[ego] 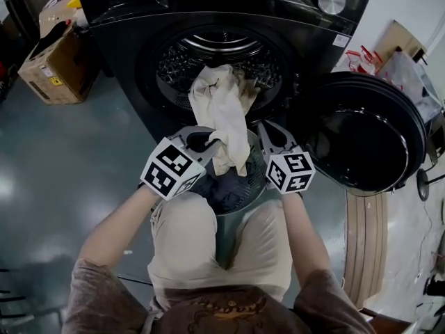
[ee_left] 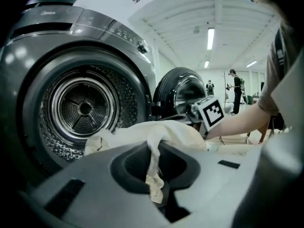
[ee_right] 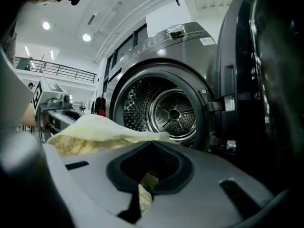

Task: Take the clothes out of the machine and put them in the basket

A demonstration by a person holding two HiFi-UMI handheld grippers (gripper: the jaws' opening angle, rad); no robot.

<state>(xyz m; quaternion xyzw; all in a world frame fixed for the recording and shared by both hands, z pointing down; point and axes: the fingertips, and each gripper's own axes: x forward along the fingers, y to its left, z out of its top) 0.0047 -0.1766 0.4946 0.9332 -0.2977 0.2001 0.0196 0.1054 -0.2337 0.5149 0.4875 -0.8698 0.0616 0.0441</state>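
**Tongs grip cloth above basket**

Left tongs (ee_left: 154,184) and right tongs (ee_right: 142,194) are each pinched shut on a fold of the cloth (ego: 219,106). It is cream, thin, creased and limp, and it hangs between them at the machine's (ego: 139,19) mouth, over the round basket (ego: 229,235). Dark clothes already lie in the basket. The ribbed, perforated steel drum (ee_left: 85,108) looks empty, so this seems the last piece, and only lowering and release remain. The glossy round door (ego: 361,134) stands open.
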